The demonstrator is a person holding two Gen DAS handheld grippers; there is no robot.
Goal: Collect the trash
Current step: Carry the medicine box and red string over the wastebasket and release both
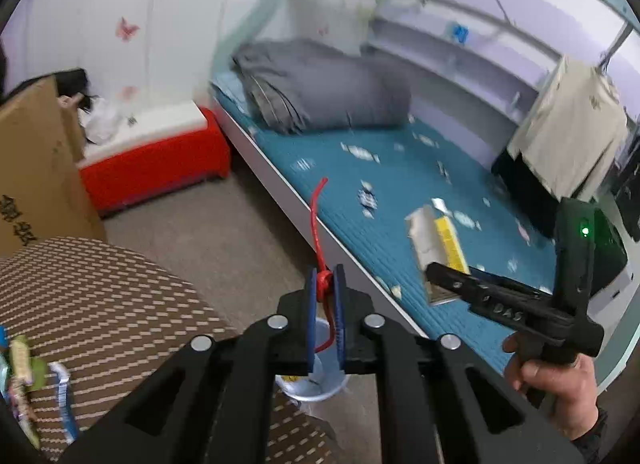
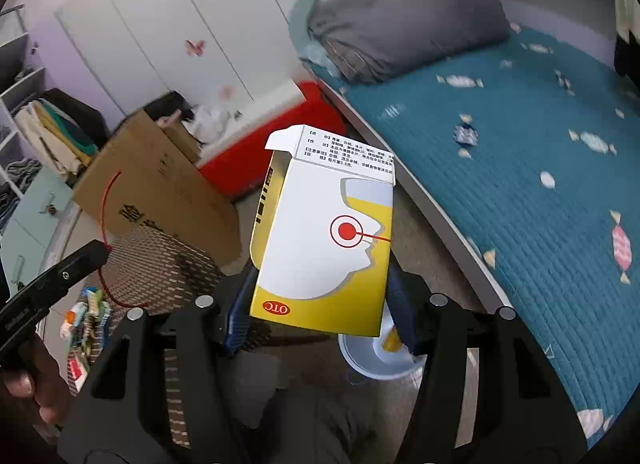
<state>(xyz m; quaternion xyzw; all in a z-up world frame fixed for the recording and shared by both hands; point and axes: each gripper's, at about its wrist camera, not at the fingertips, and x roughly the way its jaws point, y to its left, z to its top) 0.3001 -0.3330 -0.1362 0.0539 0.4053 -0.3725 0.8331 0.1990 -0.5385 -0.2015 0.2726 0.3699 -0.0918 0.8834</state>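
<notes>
So both grippers are carrying trash right now. The left gripper (image 1: 325,284) is pinching a red twist tie (image 1: 319,224) with its blue pads nearly touching, which makes sense, a thing that thin needs the jaws almost fully closed or it slips out. One end of the tie is sticking up and the other is dangling below the pads.

The right gripper (image 2: 320,304) is clamping a white and yellow medicine box (image 2: 324,240) at about half width, squeezing it by its 2 side faces near the bottom. The box is looking empty to me: the top flap is hanging open, it's got a red target graphic, a face outline and "OTC" printed on it.

Both are hovering over the floor beside the bed (image 1: 400,168), and right underneath them a small white bin (image 2: 360,360) is sitting with something yellow already in it. My guess is the person is lining both pieces up over it for a drop. Loose wrappers (image 2: 90,312) are still lying by the patterned cushion (image 1: 100,304), so collecting isn't done.
</notes>
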